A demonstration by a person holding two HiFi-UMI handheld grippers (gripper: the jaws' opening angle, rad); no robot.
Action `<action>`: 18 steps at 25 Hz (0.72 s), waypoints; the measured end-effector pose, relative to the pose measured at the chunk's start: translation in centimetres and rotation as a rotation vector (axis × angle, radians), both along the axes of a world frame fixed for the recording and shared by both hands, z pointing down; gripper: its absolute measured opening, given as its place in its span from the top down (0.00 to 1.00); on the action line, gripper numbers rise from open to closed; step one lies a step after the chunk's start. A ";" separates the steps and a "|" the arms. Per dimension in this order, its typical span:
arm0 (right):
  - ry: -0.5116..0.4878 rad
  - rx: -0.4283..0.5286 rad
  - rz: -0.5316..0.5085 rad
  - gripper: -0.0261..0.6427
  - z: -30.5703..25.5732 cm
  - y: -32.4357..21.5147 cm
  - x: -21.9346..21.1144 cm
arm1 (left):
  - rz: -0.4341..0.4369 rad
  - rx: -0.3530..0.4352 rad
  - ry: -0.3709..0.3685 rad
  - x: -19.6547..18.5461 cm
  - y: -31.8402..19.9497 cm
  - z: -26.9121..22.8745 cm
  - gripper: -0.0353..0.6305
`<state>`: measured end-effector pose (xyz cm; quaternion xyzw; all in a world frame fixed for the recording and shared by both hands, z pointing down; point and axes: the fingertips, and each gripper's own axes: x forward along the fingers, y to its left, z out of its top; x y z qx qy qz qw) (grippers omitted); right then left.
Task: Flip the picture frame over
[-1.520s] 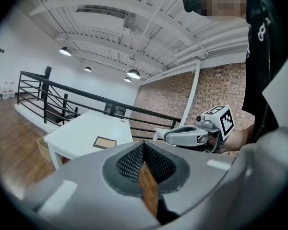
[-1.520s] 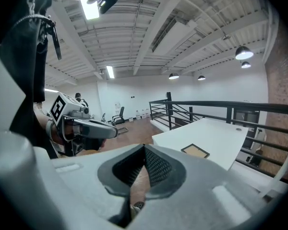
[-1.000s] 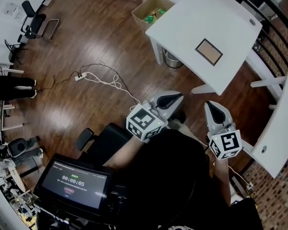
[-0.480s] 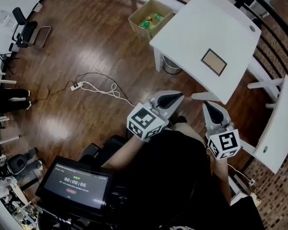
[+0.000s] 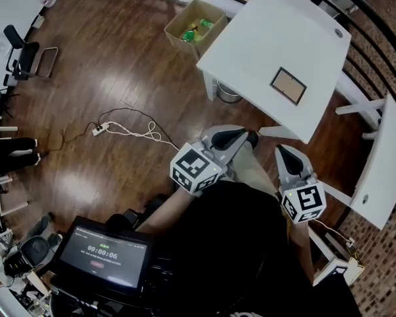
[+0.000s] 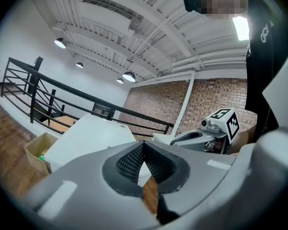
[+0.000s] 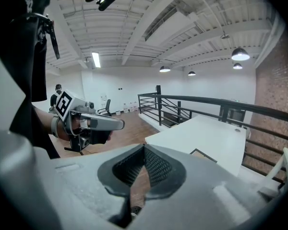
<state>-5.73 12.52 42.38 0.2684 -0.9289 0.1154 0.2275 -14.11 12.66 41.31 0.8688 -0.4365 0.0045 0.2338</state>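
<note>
The picture frame [image 5: 288,86] lies flat on the white table [image 5: 264,38], its brown panel facing up inside a dark border. It also shows small in the right gripper view [image 7: 204,155]. Both grippers hang in the air short of the table's near edge, over the wood floor. My left gripper [image 5: 241,135] is shut and empty, its jaws [image 6: 144,146] meeting at the tips. My right gripper [image 5: 281,151] is likewise shut with nothing in it [image 7: 144,150]. Each gripper sees the other beside it.
A cardboard box [image 5: 191,24] and a metal bin [image 5: 228,96] stand by the table's left side. A second white table [image 5: 383,170] is at the right. A power strip and cable [image 5: 129,127] lie on the floor. A black railing runs behind the tables.
The table and frame have drawn a little closer in the head view as both grippers moved toward them. Both stay shut and empty.
</note>
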 end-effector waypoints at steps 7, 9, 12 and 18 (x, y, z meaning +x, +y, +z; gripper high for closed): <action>-0.027 -0.011 0.025 0.97 1.0 -3.9 0.7 | 0.005 -0.020 -0.019 0.4 -2.9 0.6 0.92; -0.039 -0.007 0.038 0.97 0.7 -5.3 1.2 | 0.006 -0.021 -0.024 0.8 -4.0 0.5 0.92; -0.057 -0.007 0.064 0.97 0.4 -7.9 2.3 | 0.026 -0.021 -0.040 1.8 -6.3 0.3 0.92; -0.067 -0.033 0.116 0.97 1.2 -12.2 5.3 | 0.046 -0.045 -0.057 3.5 -10.9 1.0 0.92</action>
